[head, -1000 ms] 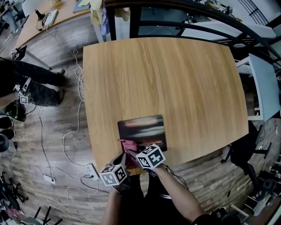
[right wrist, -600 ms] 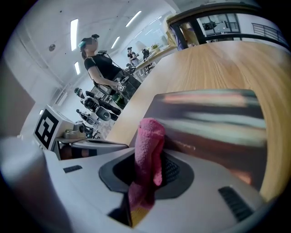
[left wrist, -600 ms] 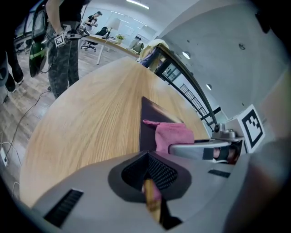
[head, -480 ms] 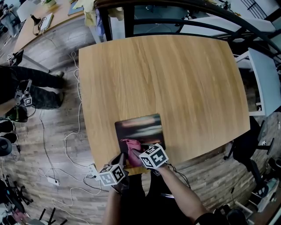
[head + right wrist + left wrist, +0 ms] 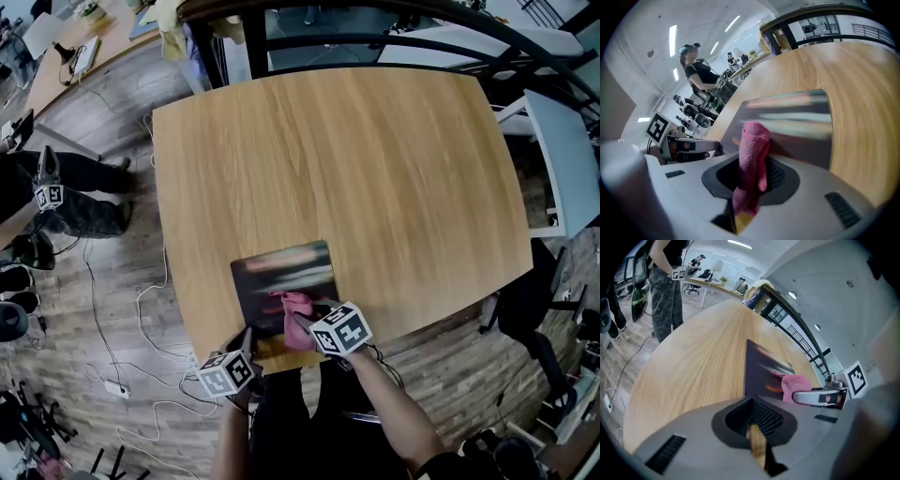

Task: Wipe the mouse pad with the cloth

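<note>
A dark mouse pad (image 5: 281,274) with blurred colour streaks lies near the front edge of the wooden table (image 5: 375,169). My right gripper (image 5: 300,328) is shut on a pink cloth (image 5: 294,311), which hangs onto the pad's near half. In the right gripper view the cloth (image 5: 752,152) stands up between the jaws in front of the pad (image 5: 801,122). My left gripper (image 5: 246,343) is shut with nothing in it, at the table's front edge by the pad's near left corner. From the left gripper view, the pad (image 5: 761,366) and cloth (image 5: 796,385) lie ahead to the right.
A person (image 5: 42,183) holding a marker cube stands on the floor at the left. Cables and a power strip (image 5: 114,386) lie on the floor left of the table. A dark railing (image 5: 375,42) runs behind it, and a white table (image 5: 562,150) and a black chair (image 5: 525,300) stand at the right.
My right gripper has carried the pink cloth rightward from the pad's near left corner onto its near middle. The left gripper has drawn apart from it, leftward and back.
</note>
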Demonstrator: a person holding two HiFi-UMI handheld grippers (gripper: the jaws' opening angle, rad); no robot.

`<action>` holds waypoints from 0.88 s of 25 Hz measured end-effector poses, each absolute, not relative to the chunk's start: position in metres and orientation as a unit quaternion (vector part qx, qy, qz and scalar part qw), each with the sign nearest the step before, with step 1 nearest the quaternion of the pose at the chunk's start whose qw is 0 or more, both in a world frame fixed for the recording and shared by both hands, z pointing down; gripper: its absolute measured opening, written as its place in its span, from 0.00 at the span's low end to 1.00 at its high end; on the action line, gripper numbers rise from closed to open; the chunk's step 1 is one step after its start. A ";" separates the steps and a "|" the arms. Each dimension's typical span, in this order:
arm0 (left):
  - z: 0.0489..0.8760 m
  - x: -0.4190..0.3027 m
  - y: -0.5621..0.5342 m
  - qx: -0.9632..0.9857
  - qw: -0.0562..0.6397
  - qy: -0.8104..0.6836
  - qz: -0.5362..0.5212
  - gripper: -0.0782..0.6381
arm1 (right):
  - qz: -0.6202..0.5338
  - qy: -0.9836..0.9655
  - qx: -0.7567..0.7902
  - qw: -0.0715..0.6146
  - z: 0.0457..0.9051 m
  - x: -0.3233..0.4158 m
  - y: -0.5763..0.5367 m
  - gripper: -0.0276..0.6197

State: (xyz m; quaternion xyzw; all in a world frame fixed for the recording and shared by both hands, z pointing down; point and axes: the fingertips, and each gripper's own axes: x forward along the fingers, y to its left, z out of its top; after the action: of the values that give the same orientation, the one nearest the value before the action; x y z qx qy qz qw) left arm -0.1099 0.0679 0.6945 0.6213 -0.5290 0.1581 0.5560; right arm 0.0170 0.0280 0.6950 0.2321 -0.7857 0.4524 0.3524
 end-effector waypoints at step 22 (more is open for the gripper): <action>0.696 -0.112 0.069 0.600 0.553 -0.554 0.165 0.14 | 0.462 -0.770 0.270 0.348 0.697 0.097 0.015 0.19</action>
State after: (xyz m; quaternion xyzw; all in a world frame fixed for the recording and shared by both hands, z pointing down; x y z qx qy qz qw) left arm -0.1118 0.0694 0.6958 0.6000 -0.5543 0.1653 0.5526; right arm 0.0966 0.0154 0.6968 0.2696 -0.7698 0.4619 0.3483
